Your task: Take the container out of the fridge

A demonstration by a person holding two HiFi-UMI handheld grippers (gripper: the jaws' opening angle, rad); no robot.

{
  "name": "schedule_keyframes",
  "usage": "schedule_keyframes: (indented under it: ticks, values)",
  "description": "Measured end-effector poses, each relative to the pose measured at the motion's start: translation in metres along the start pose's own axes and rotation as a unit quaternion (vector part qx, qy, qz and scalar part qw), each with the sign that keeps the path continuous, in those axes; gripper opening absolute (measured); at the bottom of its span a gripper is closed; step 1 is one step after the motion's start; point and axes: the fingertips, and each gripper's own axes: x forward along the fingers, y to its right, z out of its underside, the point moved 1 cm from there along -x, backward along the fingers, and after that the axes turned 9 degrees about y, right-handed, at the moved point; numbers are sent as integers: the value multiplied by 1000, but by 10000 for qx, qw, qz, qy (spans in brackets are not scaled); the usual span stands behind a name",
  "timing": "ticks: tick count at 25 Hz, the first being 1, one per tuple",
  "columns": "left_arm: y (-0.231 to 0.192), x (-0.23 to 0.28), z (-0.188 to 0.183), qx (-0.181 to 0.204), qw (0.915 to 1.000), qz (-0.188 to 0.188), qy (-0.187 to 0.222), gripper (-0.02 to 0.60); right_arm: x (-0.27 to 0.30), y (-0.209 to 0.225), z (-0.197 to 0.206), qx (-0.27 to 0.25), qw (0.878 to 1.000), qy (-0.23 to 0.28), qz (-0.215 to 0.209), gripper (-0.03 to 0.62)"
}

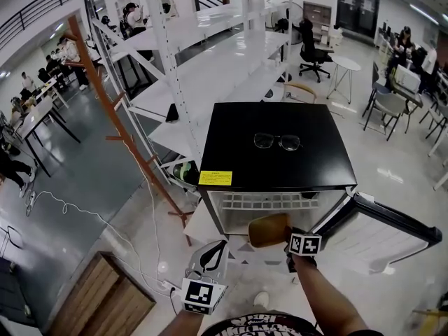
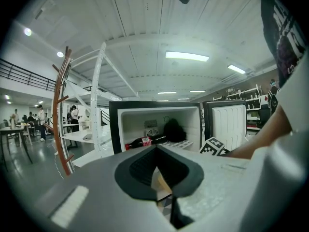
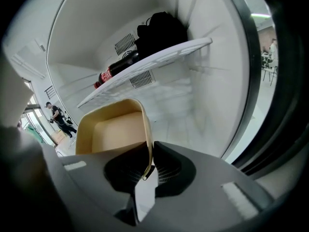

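Head view: small black fridge (image 1: pixel 238 128) on a pale floor, door (image 1: pixel 392 226) swung wide open to the right. Spectacles (image 1: pixel 277 141) lying on the fridge top; yellow sticker (image 1: pixel 215 178) at its front left edge.

Right gripper (image 1: pixel 287 240) clamped on the near wall of the tan container (image 1: pixel 269 229), with the thin rim pinched between the two pads. Container open-topped, held off any surface at the mouth of the fridge, in front of and below the white wire shelf (image 1: pixel 269 201).

Right gripper view: container backed by the white fridge interior. Cola bottle (image 3: pixel 116 67) lying on the wire shelf above, just beside a dark bundle (image 3: pixel 159 30), possibly a bag.

Left gripper (image 1: pixel 212 254) held low outside the fridge, to the left of the container and apart from it. Jaws together at the tips, with nothing between them. Left gripper view: aimed towards the open fridge, bottle and dark bundle visible on the shelf.
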Motion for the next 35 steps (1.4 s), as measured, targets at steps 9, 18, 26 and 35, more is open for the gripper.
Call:
schedule_keyframes:
  ticks: [9,18,26,35]
  values:
    - [6,2,-2,38,9999,129,45,2,-18,-13,-10,-103,9996,223,-122,49]
    - [12,-3,0,1,9997,232,54,2,-39,-26,-23,-131,9984,493,-228,48]
    - [14,-6,-5,6,9997,215,144,2,-70,-57,-53,-342,9936,950,-507,48]
    - [15,-9,-1,26,9998,177,83,2,-101,-85,-87,-569,9857,1383,-775,46]
